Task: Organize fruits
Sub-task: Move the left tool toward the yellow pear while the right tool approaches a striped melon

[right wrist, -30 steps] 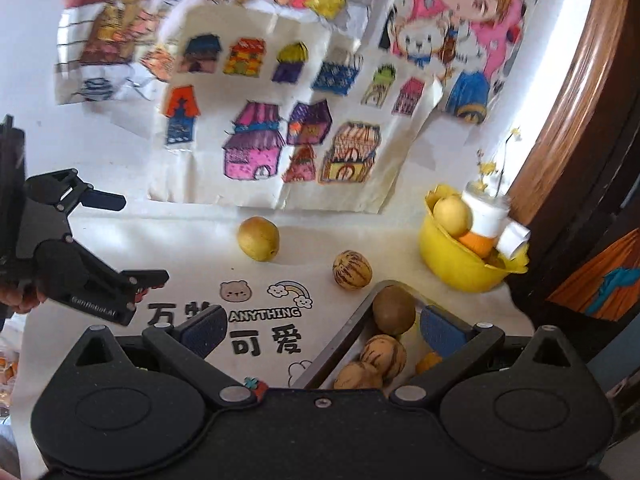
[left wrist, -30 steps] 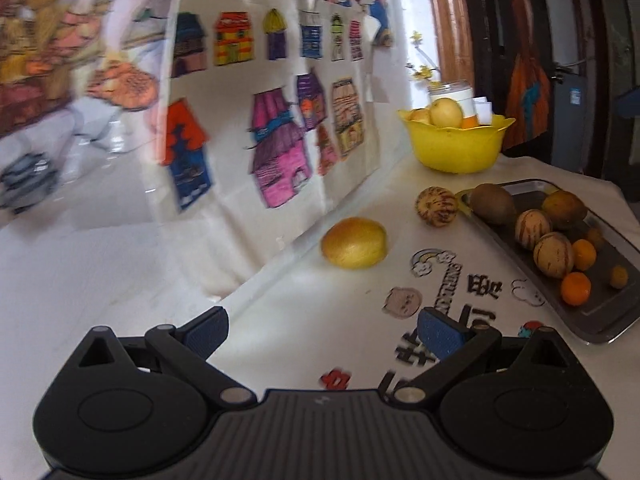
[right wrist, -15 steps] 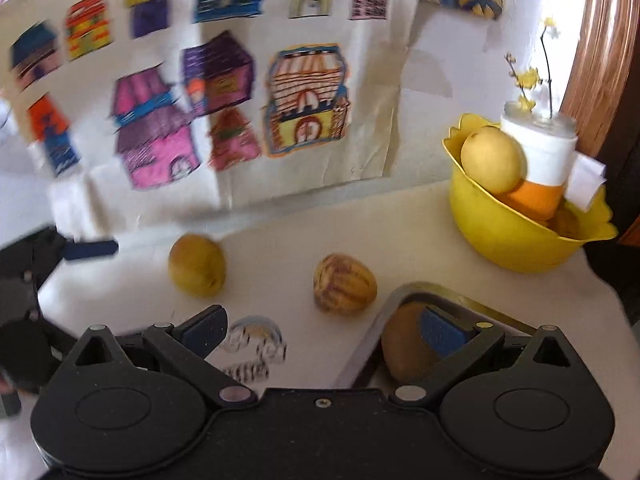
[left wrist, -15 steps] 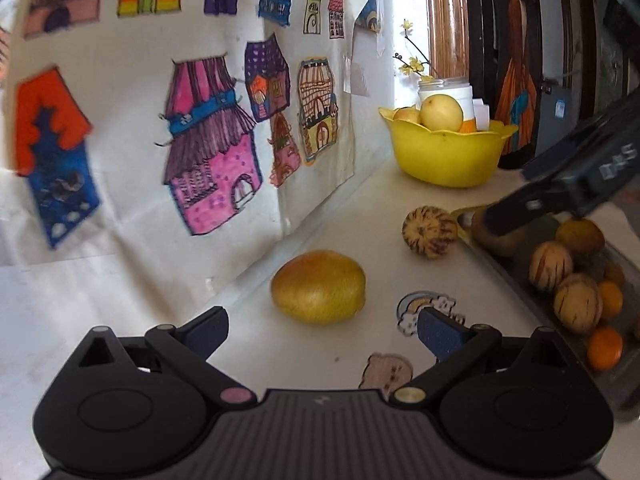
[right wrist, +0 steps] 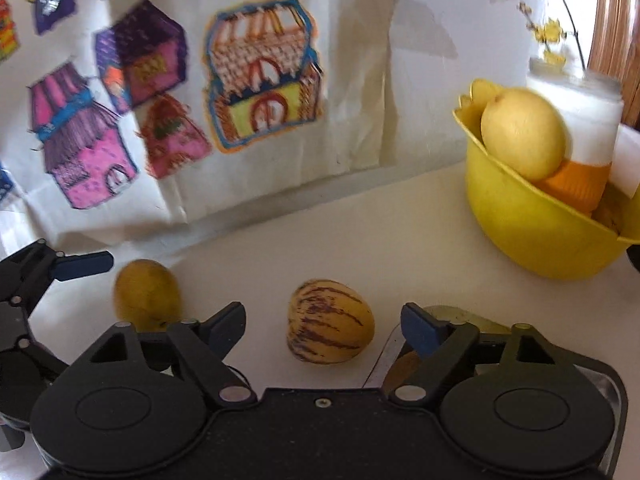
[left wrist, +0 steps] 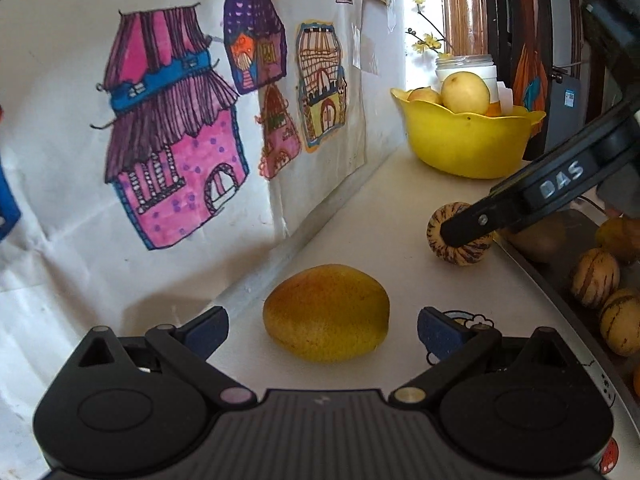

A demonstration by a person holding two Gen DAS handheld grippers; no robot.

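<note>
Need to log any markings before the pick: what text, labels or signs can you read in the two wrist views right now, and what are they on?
"DAS": on the arm of the right gripper, seen from the left wrist.
Printed drawings on the tablecloth beside the left gripper: mostly hidden, no words readable.
Blue sign on the dark door: too small to read.
House drawings on the wall: no words.

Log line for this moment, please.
left tool: open, astride yellow fruit | right tool: closing around striped fruit, no contact | both fruits on table
</note>
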